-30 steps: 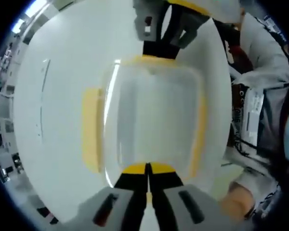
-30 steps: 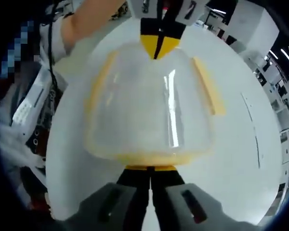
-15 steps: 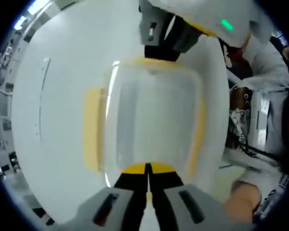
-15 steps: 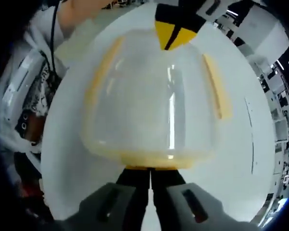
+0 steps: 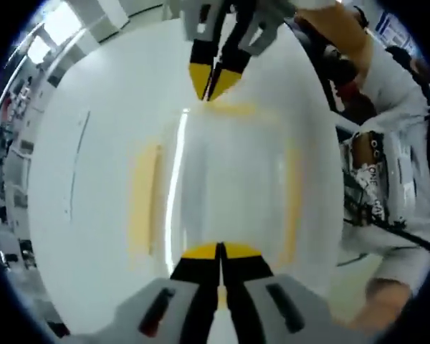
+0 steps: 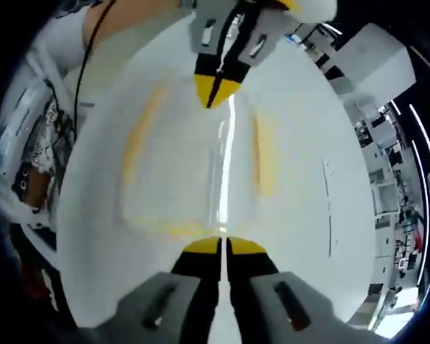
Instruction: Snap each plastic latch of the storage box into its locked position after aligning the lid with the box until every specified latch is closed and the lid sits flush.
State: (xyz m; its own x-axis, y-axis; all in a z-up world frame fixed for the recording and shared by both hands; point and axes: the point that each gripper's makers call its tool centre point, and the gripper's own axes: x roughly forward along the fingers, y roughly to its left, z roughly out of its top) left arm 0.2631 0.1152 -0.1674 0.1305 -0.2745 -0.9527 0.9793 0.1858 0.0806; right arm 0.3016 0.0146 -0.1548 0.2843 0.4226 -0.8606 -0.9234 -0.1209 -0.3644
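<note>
1. Both cams have pulled back since 0.5 s ago: the storage box (image 5: pixel 226 186) now looks smaller and blurred mid-frame in left gripper view, and my right tongs (image 5: pixel 213 80), which were down on its far edge, now sit just above that edge at top centre.
2. Same in right gripper view: box (image 6: pixel 193 172) is centre frame, motion-blurred, and my left tongs (image 6: pixel 215 89) have lifted to upper centre, tips just past the far rim.
3. Left tongs (image 5: pixel 219 251), own view, bottom centre: jaws pressed together, yellow tips meeting, nothing between them. They're at the near edge of the box; can't tell if touching.
4. Right tongs (image 6: pixel 223 245), own view, bottom centre: jaws closed tip to tip, holding nothing, at the near box edge.
5. Clear lid (image 5: pixel 229 165) is on the box; too blurred to say if it's flush.
6. Yellow latches: one band on left side (image 5: pixel 143 197), one on right (image 5: pixel 294 193), a faint one along the far edge (image 5: pixel 233 109) in left gripper view. Locked or not, can't tell w/ this blur.
7. Box sits on the white bench (image 5: pixel 93 143), roughly mid-surface.
8. A person's arm (image 5: pixel 330 29) runs in at upper right of left gripper view, sleeve (image 5: pixel 394 86) below it.
</note>
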